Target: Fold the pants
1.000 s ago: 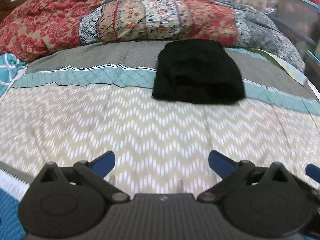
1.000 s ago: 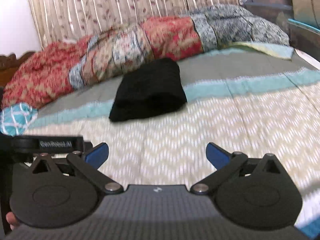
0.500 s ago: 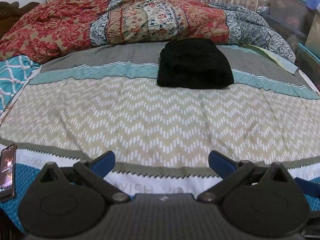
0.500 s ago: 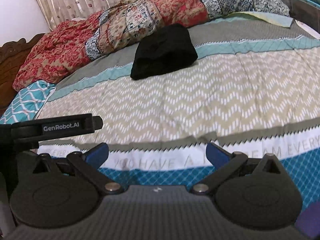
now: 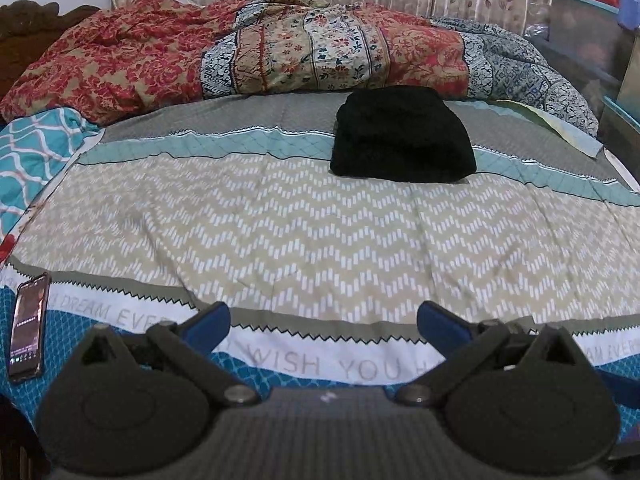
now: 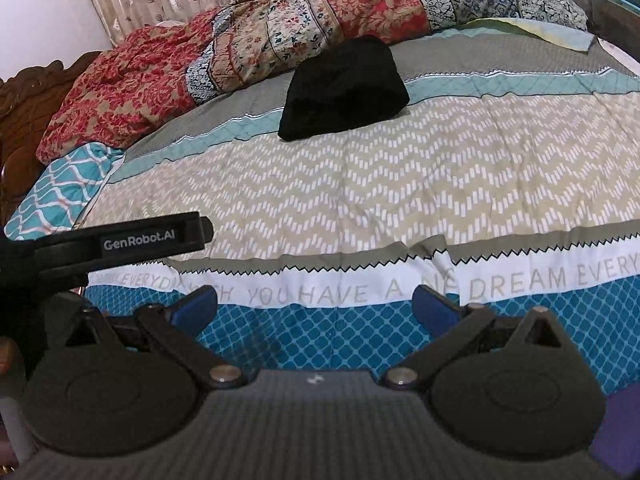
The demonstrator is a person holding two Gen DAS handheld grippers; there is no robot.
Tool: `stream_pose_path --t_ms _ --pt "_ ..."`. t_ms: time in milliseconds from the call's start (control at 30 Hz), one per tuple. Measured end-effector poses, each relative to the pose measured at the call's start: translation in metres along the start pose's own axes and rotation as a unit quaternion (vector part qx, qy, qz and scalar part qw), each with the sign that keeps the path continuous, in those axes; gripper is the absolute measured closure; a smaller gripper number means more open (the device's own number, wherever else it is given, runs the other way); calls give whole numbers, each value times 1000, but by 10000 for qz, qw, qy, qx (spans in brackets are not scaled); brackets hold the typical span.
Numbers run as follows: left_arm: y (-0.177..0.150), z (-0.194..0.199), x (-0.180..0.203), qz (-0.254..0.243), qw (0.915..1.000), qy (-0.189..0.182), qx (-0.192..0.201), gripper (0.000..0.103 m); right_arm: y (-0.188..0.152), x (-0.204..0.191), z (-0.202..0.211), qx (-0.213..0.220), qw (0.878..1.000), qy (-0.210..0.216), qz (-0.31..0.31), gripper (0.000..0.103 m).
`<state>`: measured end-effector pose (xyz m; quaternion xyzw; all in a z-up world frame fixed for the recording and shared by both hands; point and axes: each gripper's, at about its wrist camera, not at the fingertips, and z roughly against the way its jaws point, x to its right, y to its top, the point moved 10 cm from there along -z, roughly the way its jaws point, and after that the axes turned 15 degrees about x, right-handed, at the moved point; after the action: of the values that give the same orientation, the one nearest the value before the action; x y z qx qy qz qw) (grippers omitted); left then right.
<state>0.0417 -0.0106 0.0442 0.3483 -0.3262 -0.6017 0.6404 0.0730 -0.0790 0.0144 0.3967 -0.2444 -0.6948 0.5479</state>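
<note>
The black pants [image 5: 402,136] lie folded into a compact bundle on the far part of the bed, across the teal and grey stripes; they also show in the right wrist view [image 6: 344,90]. My left gripper [image 5: 323,326] is open and empty, held over the near edge of the bedspread, far from the pants. My right gripper [image 6: 315,304] is open and empty, also over the near edge. The left gripper's body [image 6: 120,240] shows at the left of the right wrist view.
A patterned bedspread [image 5: 304,232] covers the bed. A crumpled red and floral quilt [image 5: 248,56] lies along the far side. A phone [image 5: 28,328] lies at the near left edge. A teal patterned pillow [image 5: 28,152] is at the left. Storage boxes [image 5: 592,24] stand at the right.
Both grippers have pulled back from the pants toward the near edge of the bed, so more bedspread and the phone are in view. The pants have not moved.
</note>
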Motion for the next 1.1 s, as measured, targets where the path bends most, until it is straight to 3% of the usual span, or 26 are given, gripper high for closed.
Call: stream_pose_path --t_ms 300,467,800,1100 --pt "-2 5 -5 -199 9995 211 102 0 -1 6 3 36 9997 -159 -200 0" --pt "-4 9 -2 -302 9995 32 33 0 -8 4 3 -106 9994 -114 -303 0" --pt "-15 14 -16 -48 9999 118 -67 0 -20 -2 20 -58 9999 -145 -35 0" --pt "2 22 -11 -423 9983 178 351 0 -16 1 21 133 9994 -318 -64 0"
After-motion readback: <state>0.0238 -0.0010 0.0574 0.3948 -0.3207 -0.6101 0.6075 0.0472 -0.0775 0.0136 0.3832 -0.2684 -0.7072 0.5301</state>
